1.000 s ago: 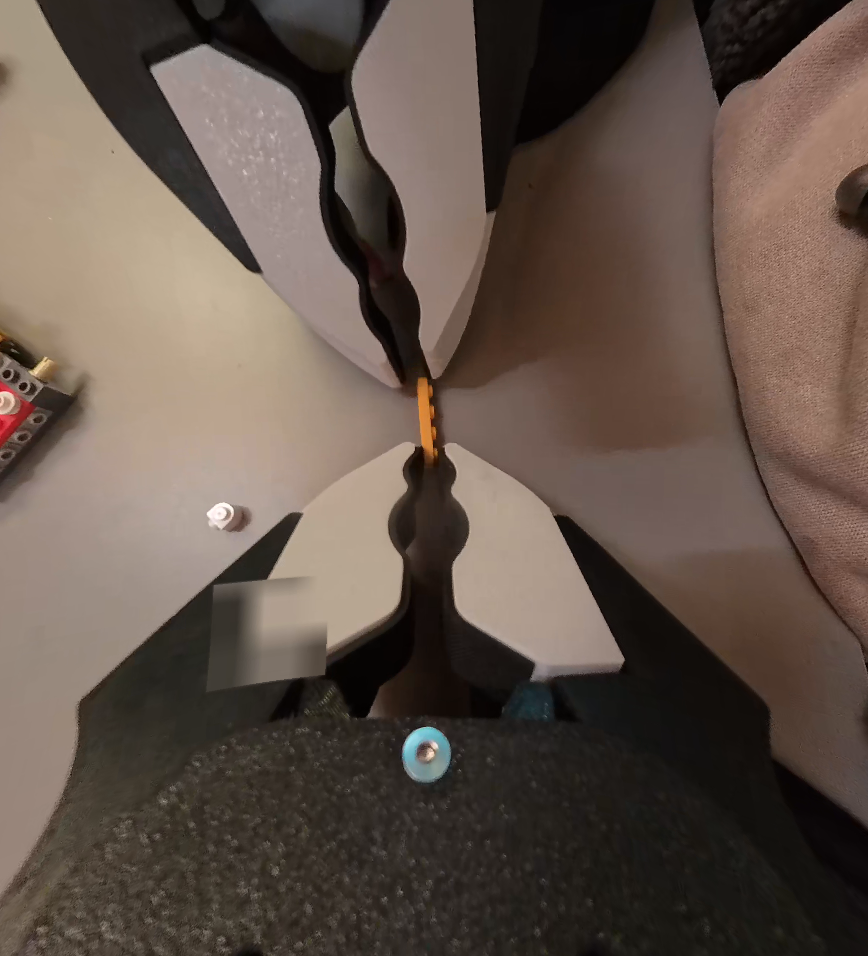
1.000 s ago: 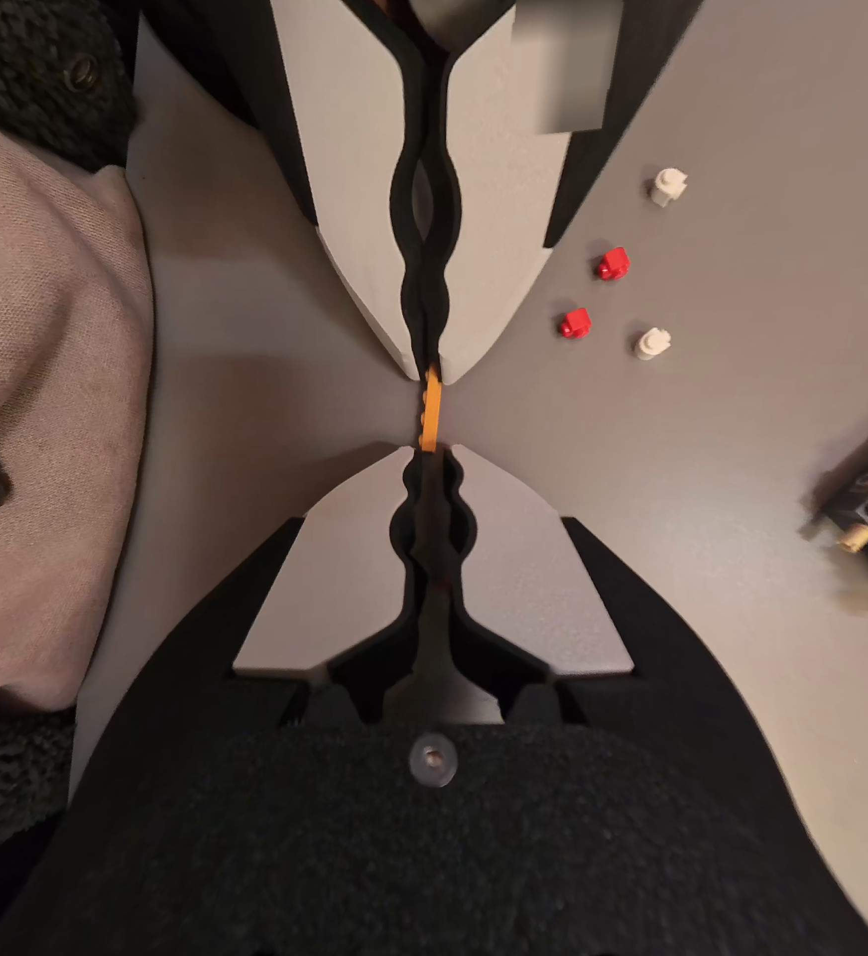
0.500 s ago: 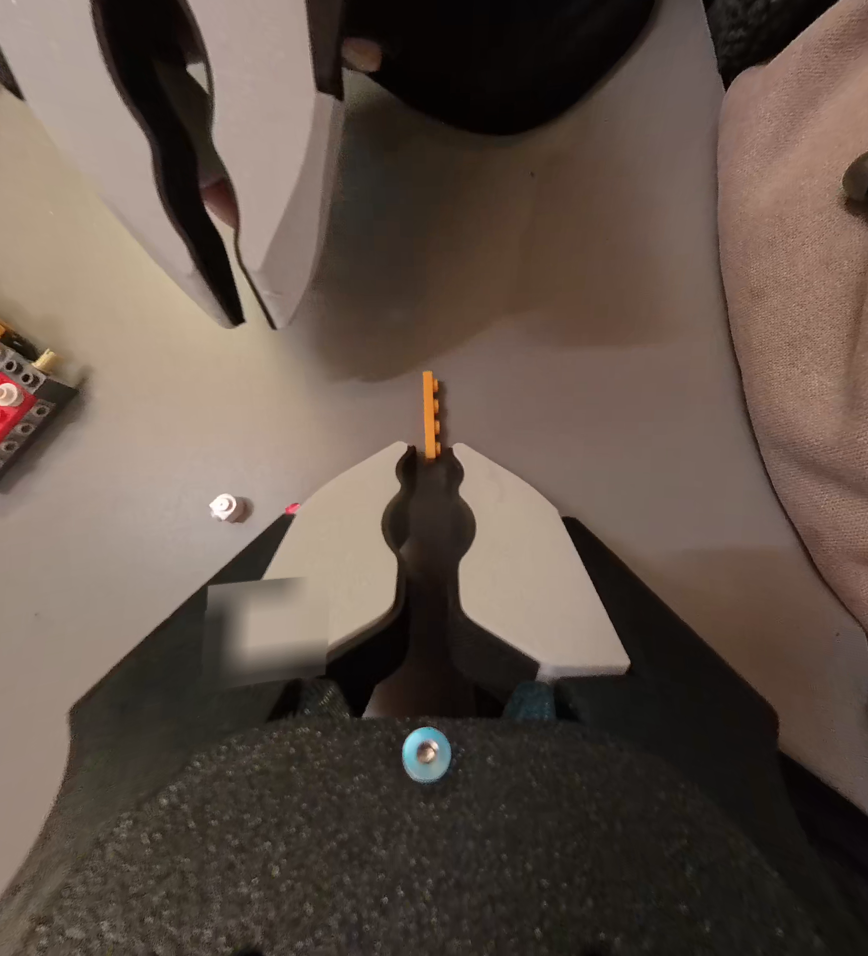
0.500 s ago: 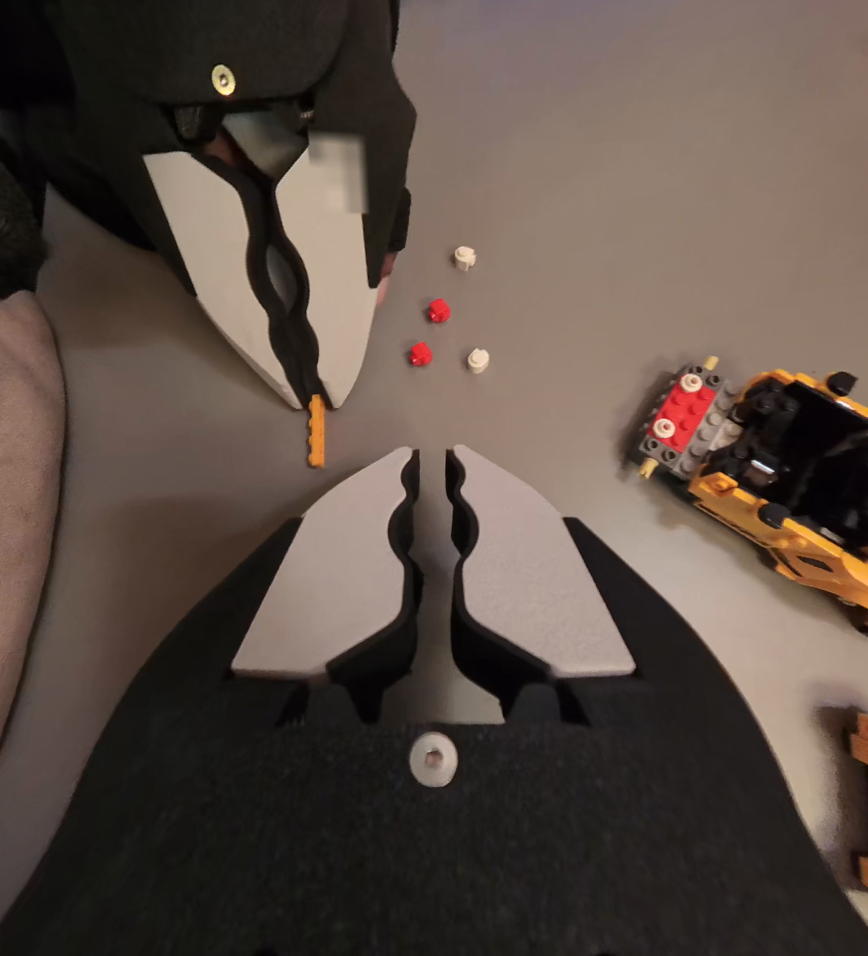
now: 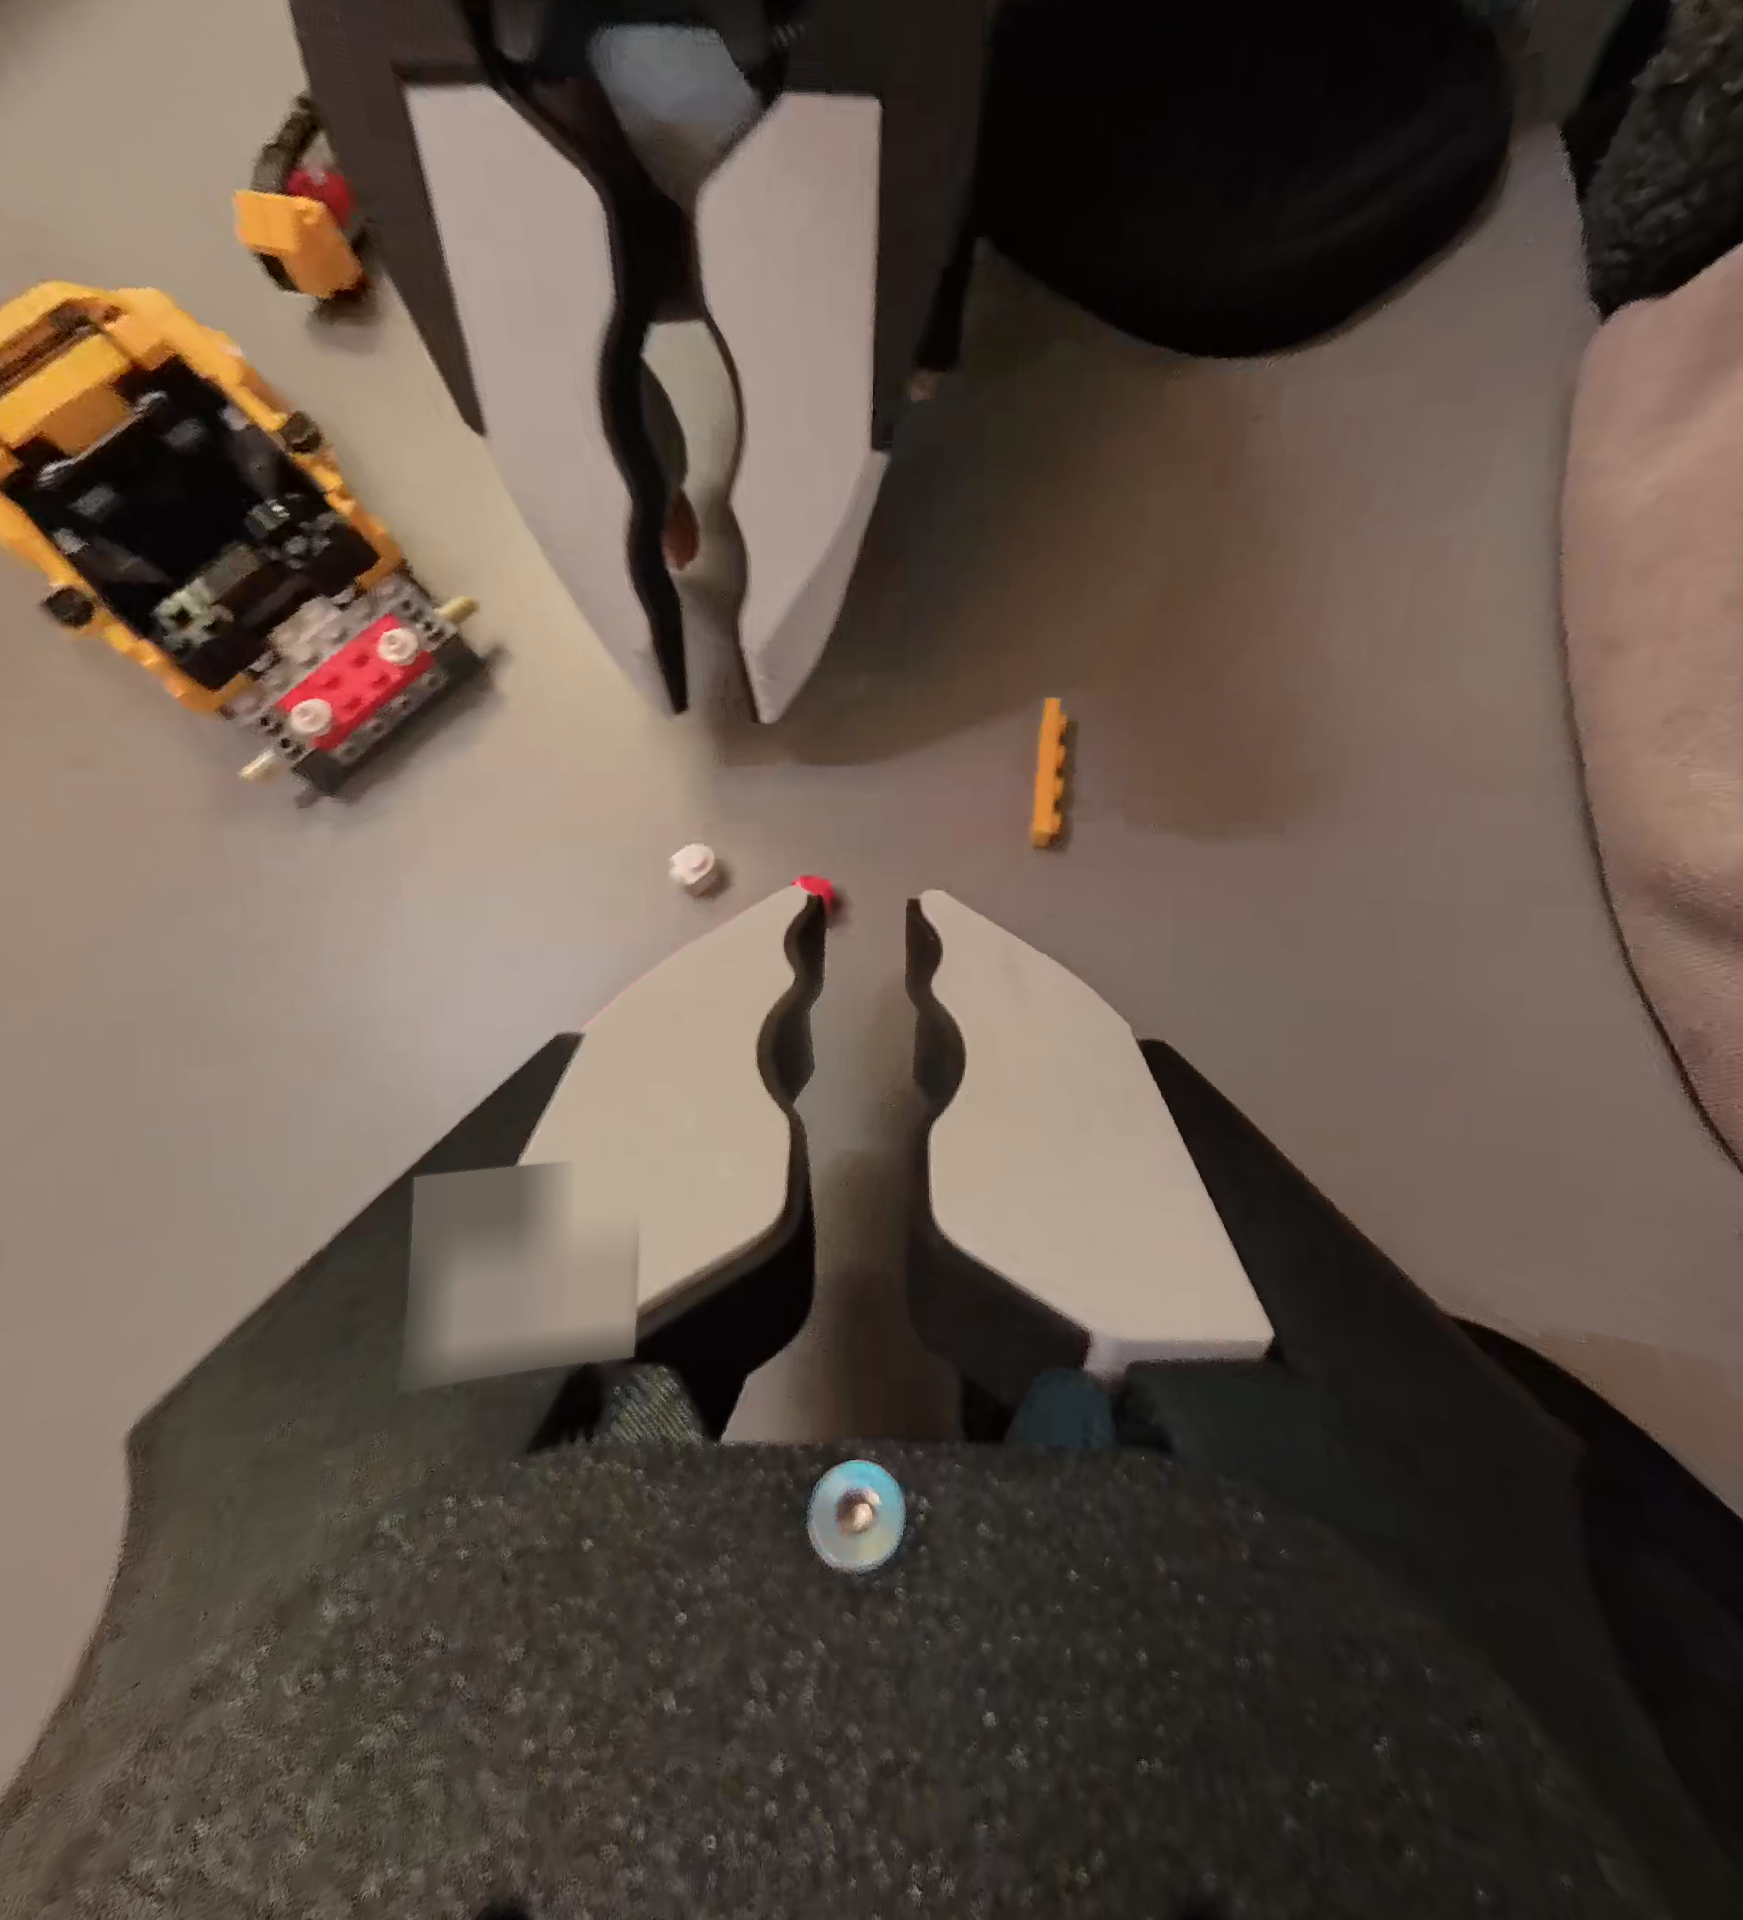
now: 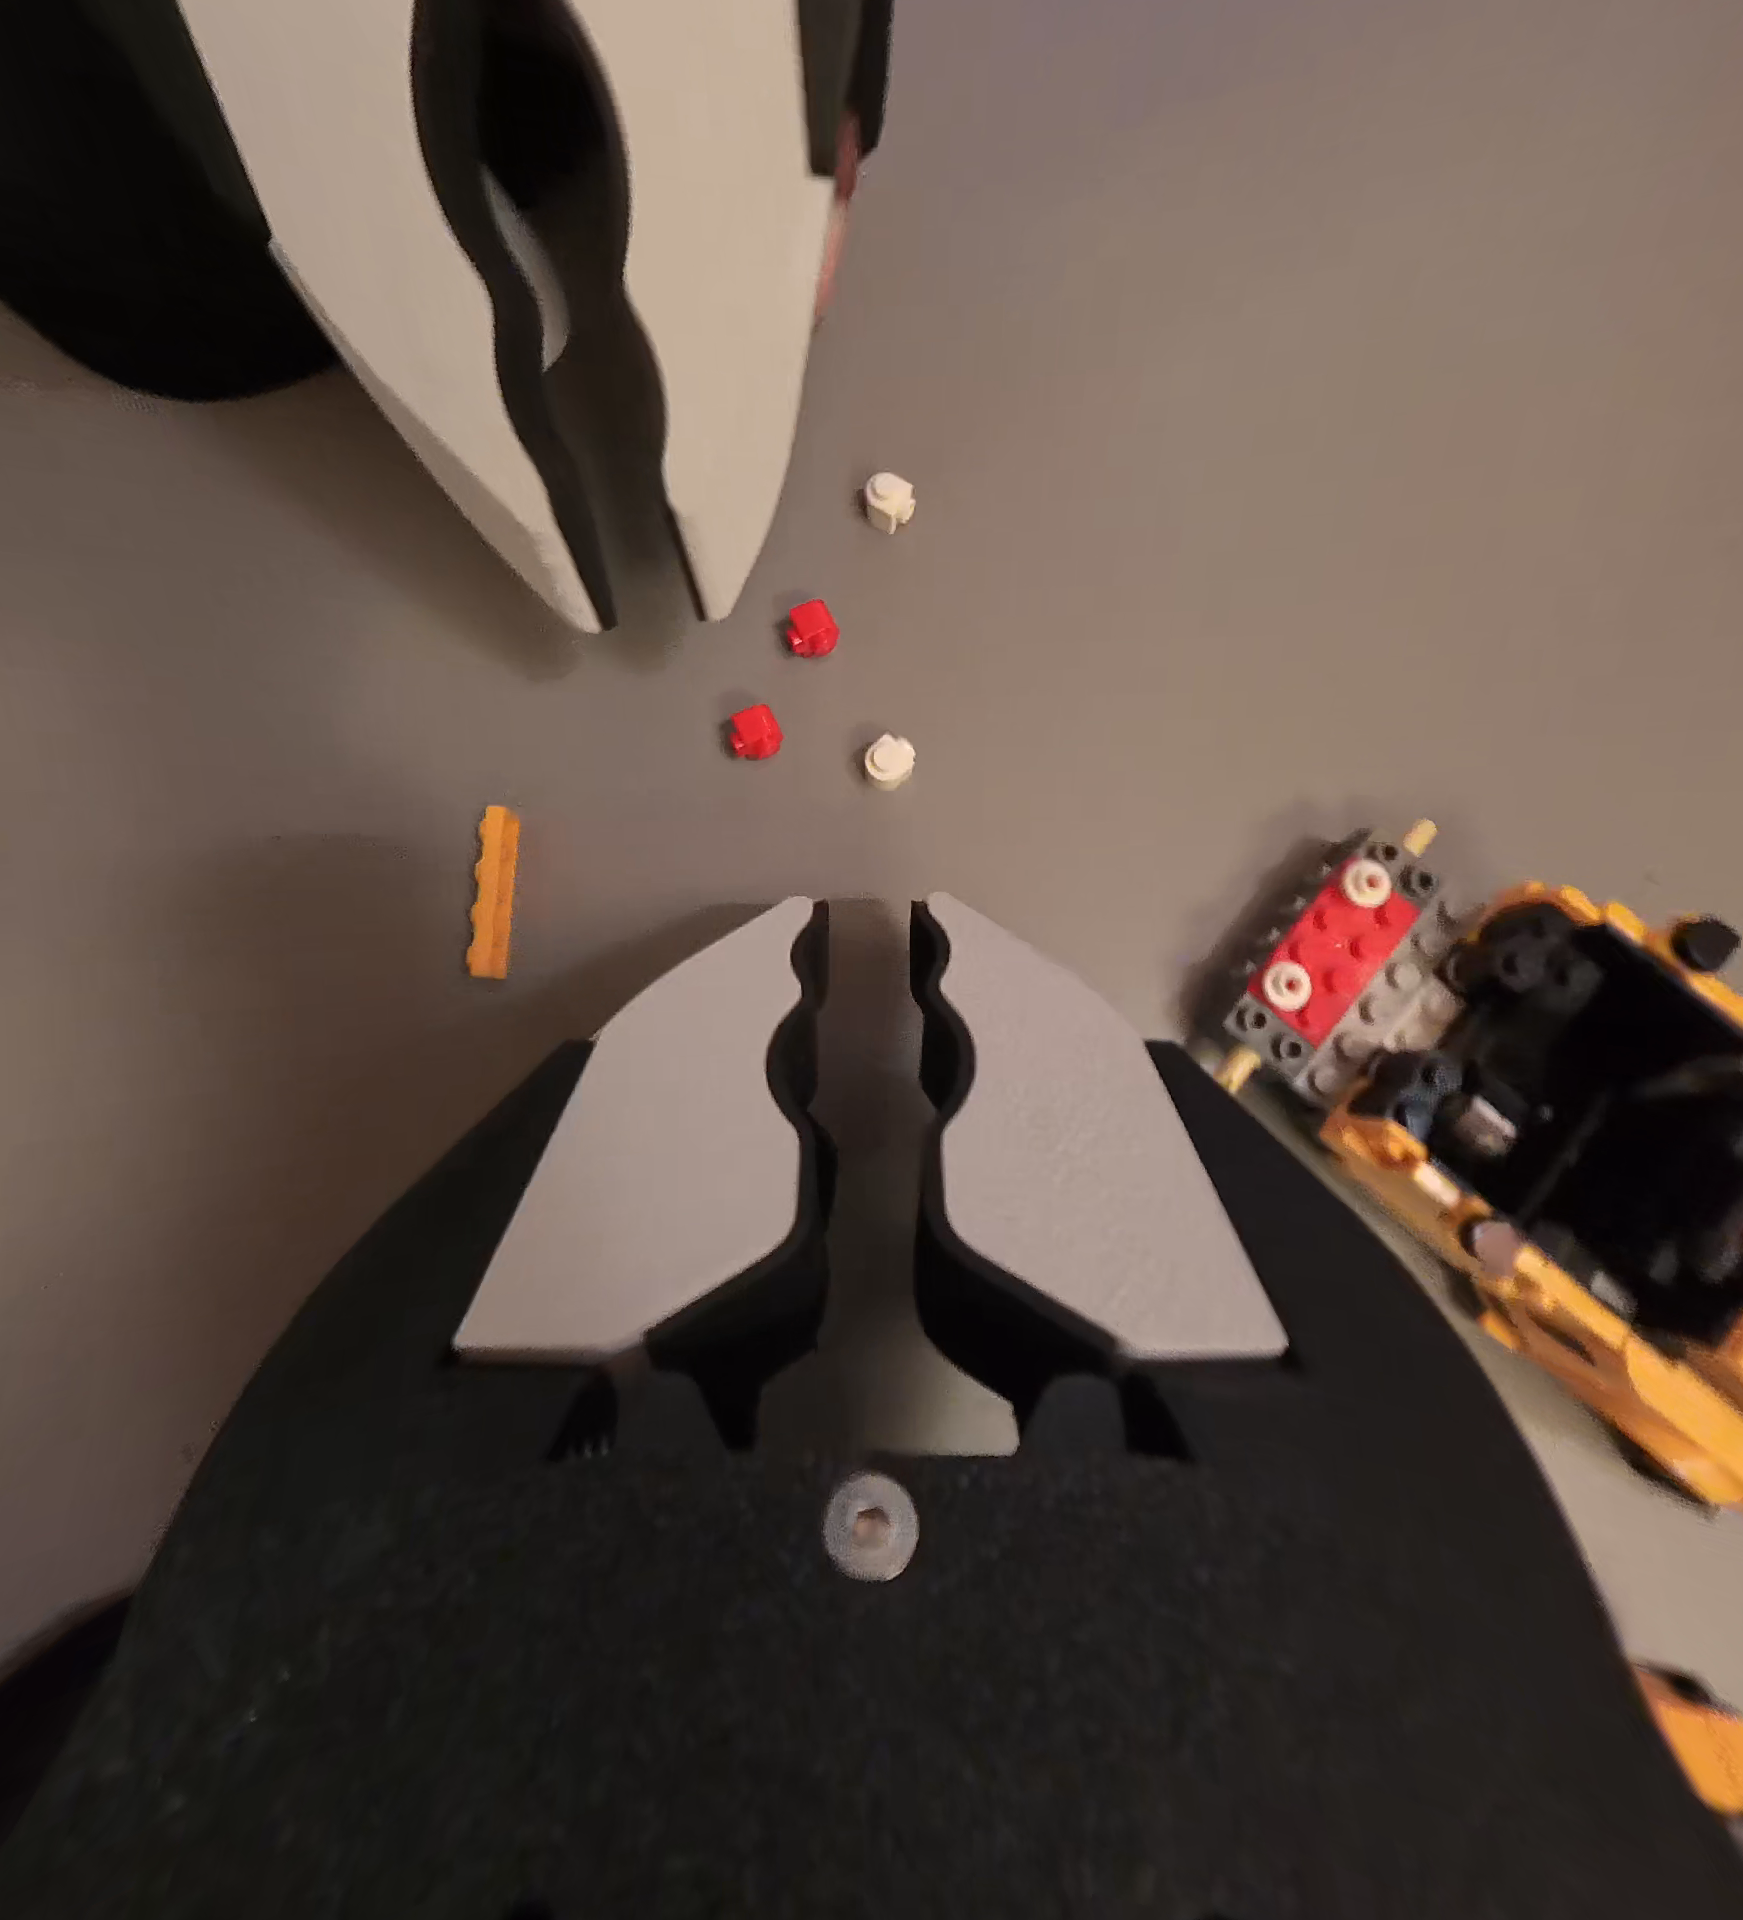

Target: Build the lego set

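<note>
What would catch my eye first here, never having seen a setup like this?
Probably the half-built yellow lego car on the grey table, its red plate facing the loose pieces. Next, the two big grey grippers, left gripper and right gripper, pointing at each other, both open and empty. Between them lie small red and white studs; a thin orange plate lies off to one side.

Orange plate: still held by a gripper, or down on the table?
Down. The orange plate lies loose on the grey table, clear of the open left gripper and the open right gripper.
</note>
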Demonstrator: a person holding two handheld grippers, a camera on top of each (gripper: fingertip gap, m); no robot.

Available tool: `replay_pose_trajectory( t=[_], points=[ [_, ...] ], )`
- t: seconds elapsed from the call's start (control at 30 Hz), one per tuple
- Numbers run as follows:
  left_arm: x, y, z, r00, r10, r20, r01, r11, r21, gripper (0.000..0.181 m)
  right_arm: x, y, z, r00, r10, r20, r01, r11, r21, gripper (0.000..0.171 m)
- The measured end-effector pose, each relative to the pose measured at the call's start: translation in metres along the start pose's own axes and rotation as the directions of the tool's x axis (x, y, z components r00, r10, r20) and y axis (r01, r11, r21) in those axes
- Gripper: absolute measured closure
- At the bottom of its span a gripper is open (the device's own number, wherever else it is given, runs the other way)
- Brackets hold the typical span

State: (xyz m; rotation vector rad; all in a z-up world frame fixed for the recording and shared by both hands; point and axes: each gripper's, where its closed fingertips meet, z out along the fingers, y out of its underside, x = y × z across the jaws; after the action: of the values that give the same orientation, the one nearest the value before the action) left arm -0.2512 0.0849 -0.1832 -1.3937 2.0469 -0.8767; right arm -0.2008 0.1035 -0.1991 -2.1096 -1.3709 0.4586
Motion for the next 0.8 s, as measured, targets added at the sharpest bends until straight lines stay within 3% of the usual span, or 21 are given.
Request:
replay_pose_trajectory(
  t=[0.33, 0.63, 0.8],
  points=[
    [-0.019, 0.012, -0.005, 0.996, -0.044, 0.076, 0.047, 0.998, -0.029, 0.168, -0.020, -0.026, 0.020, 0.974, -0.177, 0.139, 0.185, 0.981, -0.051, 0.159],
    [-0.015, 0.009, -0.004, 0.998, -0.049, 0.051, 0.049, 0.999, -0.015, 0.169, -0.026, -0.027, 0.028, 0.971, -0.171, 0.167, 0.183, 0.982, -0.054, 0.163],
    [-0.009, -0.017, -0.009, 0.997, 0.022, 0.071, -0.030, 0.993, 0.113, 0.169, -0.029, -0.045, -0.002, 0.980, 0.016, 0.198, -0.047, 0.987, 0.151, 0.163]
  ],
)
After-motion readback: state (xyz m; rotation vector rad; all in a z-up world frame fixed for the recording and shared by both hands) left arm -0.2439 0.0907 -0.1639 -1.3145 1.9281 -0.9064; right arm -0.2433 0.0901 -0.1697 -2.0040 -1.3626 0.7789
